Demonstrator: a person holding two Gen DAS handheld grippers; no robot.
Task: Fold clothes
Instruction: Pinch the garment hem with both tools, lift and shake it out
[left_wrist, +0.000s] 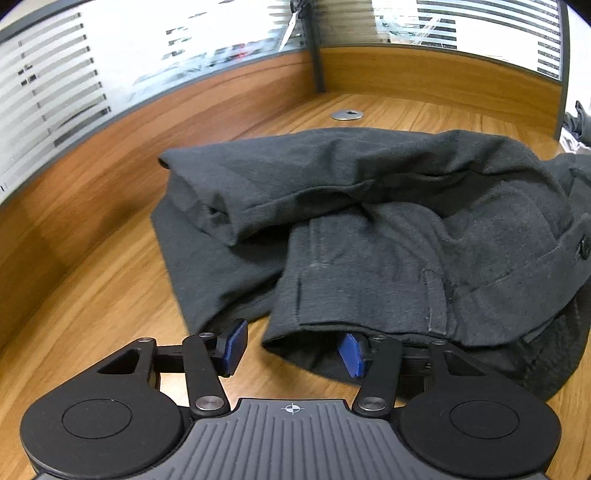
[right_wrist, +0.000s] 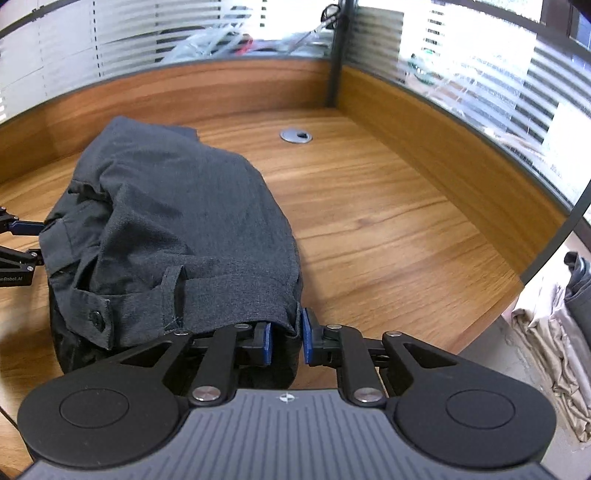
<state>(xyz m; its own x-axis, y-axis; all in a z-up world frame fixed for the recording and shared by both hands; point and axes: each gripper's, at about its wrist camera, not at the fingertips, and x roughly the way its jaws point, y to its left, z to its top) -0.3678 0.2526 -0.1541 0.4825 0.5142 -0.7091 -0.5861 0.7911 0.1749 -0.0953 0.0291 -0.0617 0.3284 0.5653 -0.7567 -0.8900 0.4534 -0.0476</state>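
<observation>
Folding dark trousers (left_wrist: 369, 221) bunched mid-tabletop (right_wrist: 388, 221): right gripper (right_wrist: 287, 339) jaws clenched on the waistband edge; left gripper (left_wrist: 293, 350) jaws released around a hem. Best to grasp both layers, lift evenly.

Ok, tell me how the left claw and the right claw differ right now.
The left claw stands wide open, while the right claw is nearly closed. The left claw's pads do not press the dark trousers: one pad sits over bare desk and the other is tucked under the hem. The right claw pinches a fold of the trousers' waist edge. Both have blue pads and sit at the near edge of the trousers.
</observation>
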